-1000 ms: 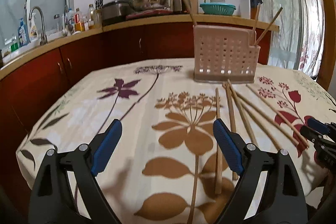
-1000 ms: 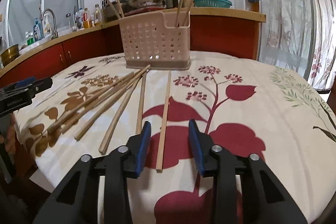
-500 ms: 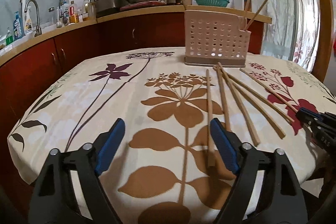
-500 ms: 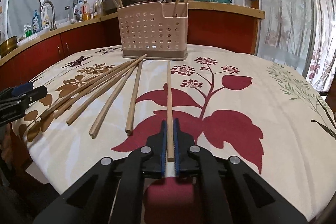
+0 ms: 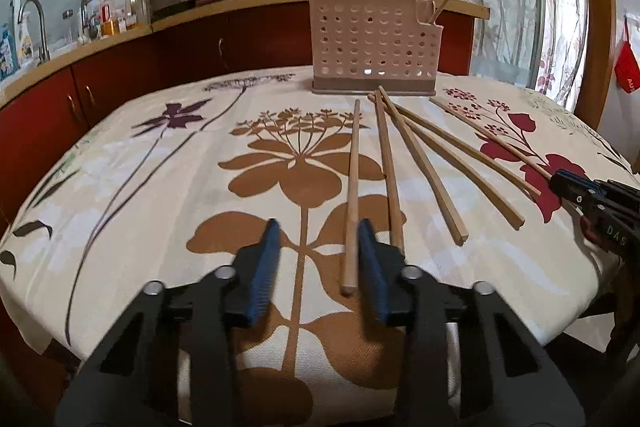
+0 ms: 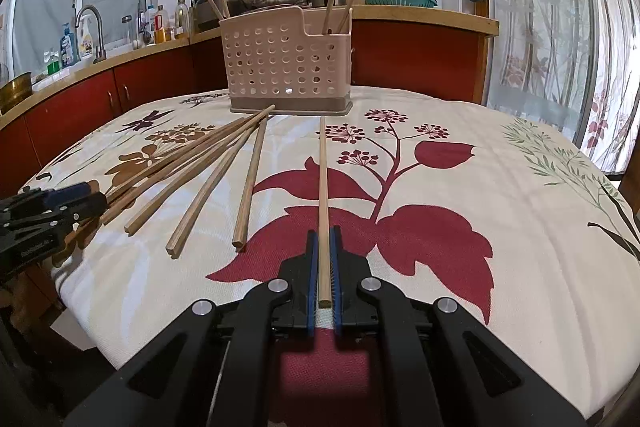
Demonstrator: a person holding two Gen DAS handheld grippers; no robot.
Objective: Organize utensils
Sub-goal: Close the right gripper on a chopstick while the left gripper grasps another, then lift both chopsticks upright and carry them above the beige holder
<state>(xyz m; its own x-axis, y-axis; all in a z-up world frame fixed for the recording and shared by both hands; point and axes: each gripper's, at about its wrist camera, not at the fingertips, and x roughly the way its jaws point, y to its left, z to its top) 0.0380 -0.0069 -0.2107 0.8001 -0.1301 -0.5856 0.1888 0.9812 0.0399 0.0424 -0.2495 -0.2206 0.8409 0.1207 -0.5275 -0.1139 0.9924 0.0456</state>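
Several wooden chopsticks (image 5: 424, 163) lie fanned on the flowered tablecloth in front of a pink perforated utensil holder (image 5: 372, 47), which has a few chopsticks standing in it. My left gripper (image 5: 318, 259) is open, low over the table; the near end of the leftmost chopstick (image 5: 352, 203) lies between its pads, close to the right one. My right gripper (image 6: 324, 259) is shut on the near end of a single chopstick (image 6: 323, 187) that points at the holder (image 6: 288, 63). The right gripper also shows in the left wrist view (image 5: 568, 183).
The round table's front edge (image 6: 120, 343) is just below both grippers. A kitchen counter (image 5: 180, 19) with a sink, bottles, pans and a teal colander runs behind the table. Curtains (image 6: 560, 27) hang at the right. The left gripper shows at the left of the right wrist view (image 6: 80, 199).
My left gripper has moved forward and right, and its jaws have narrowed around the leftmost chopstick's end. My right gripper closed on the single chopstick half a second ago and still holds it.
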